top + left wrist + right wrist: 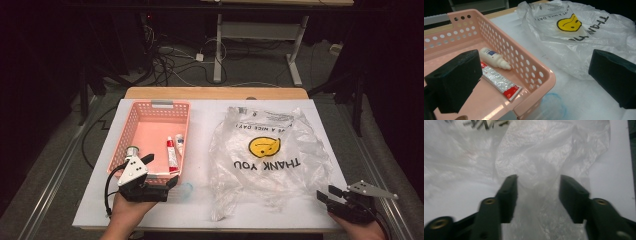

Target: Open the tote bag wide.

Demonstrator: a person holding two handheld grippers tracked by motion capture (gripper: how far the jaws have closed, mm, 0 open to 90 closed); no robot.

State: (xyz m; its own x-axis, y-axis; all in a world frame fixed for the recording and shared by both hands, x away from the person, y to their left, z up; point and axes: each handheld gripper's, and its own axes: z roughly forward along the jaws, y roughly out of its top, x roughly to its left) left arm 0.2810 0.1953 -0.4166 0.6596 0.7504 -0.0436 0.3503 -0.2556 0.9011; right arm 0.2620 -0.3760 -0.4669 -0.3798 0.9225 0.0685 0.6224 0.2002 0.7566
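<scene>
A: Biggest first? White table (150, 210), then clear plastic bag (270, 155) spread flat over its right half.
B: Printed with yellow smiley, "THANK YOU" below it, "HAVE A NICE DAY" near the far edge, upside down from this side.
A: Next, pink perforated basket (131, 131) on the left half, just beside the bag.
B: Inside: red-and-white tube (499, 82), print too small to read; white dropper bottle (494, 58) touching it, blue label unreadable.
A: Left gripper (534, 80)?
B: Wide open, one jaw over the basket's near corner, other jaw over the table by the bag. Nothing between the pads.
A: Right gripper (537, 195)?
B: At the bag's near right edge, jaws half apart, a crumpled fold of bag between them, not clamped.
</scene>
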